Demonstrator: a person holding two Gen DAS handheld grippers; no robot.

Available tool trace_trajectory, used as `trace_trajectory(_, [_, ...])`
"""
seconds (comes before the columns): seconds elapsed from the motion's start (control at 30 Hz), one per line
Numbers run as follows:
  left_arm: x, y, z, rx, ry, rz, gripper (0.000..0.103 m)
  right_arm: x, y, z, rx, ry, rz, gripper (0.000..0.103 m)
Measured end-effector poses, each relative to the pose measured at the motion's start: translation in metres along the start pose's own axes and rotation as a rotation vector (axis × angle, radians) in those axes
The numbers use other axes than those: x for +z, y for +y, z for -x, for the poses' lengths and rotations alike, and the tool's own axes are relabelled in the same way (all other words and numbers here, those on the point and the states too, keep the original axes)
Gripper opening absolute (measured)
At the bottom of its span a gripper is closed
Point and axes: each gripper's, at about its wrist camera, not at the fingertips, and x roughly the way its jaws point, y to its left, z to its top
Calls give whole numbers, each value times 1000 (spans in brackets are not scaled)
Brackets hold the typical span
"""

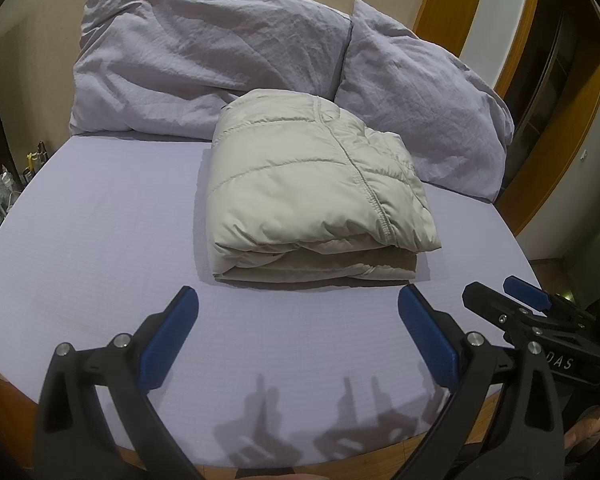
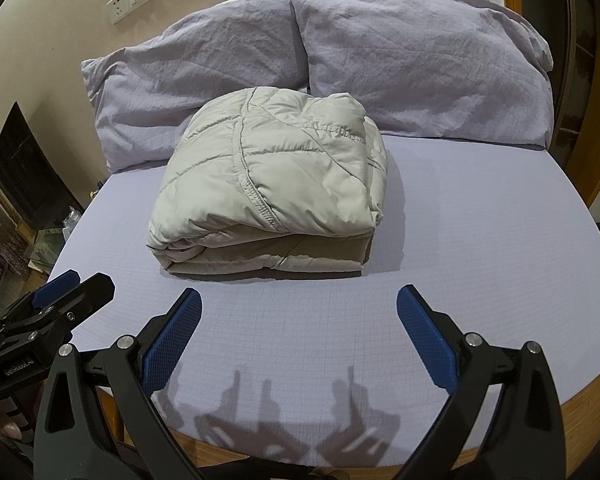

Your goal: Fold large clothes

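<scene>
1. Quilted puffer jacket [image 1: 312, 184] is lying folded into a thick rectangular bundle mid-bed on the lavender sheet [image 1: 100, 220], its far end butting against the two pillows [image 1: 204, 64].
2. Folded edge is facing the grippers, layers stacked; a stitched seam is running diagonally across the top panel.
3. Left gripper [image 1: 298, 312] is hovering over bare sheet just short of that near edge, fingers spread wide, holding nothing.
4. Right gripper [image 2: 299, 312] is sitting the same way: blue pads [image 2: 428, 340] wide apart, empty, clear of the jacket.
5. Grippers are sitting side by side, near each other, each showing in the other's view.
6. Open sheet is lying on both sides of the bundle, wider on the left; a strip is lying between bundle and wooden bed edge [image 2: 580, 404].
7. Gripper shadows are falling on the near sheet.
</scene>
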Motion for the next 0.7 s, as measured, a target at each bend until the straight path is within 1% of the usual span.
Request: trace_trajectory(0.7, [0,1,-9,12,19,8,100,1,-2,-5,1,8,-5,100])
